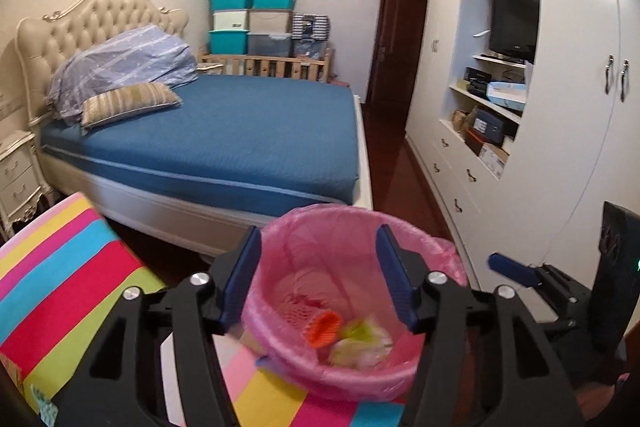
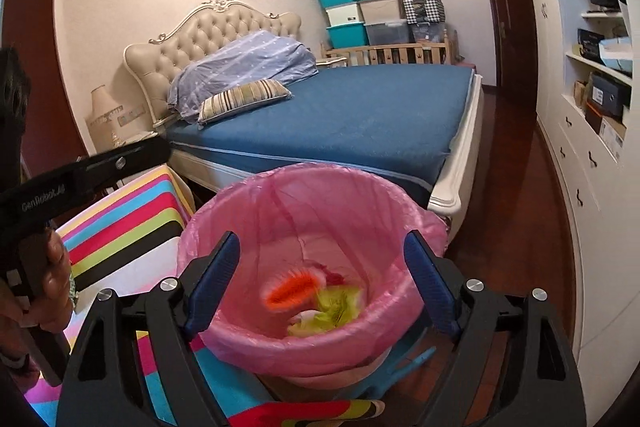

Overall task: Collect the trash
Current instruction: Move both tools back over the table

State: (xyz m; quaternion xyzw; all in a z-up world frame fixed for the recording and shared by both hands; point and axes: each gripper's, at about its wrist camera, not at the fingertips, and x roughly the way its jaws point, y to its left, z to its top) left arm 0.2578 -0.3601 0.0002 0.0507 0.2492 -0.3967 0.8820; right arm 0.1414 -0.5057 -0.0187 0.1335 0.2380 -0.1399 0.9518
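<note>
Left tool [image 1: 318,277] open | "GenRobot.AI" | bin [image 2: 240,343] holds trash [image 2: 292,289]

The bin [image 2: 316,311] is the landmark. It stands on the table [image 1: 60,267], whose striped cloth spreads to the bin's left and in front of it. Inside the bin, at the bottom, lie scraps of trash [image 2: 320,303]. Behind the bin is the bed [image 1: 224,139], with pillows [image 1: 128,103] at its far left end against the headboard. Further behind the bin, past the bed, storage boxes [image 1: 252,19] are stacked against the wall. To the bin's right runs the wardrobe [image 1: 568,99].
</note>
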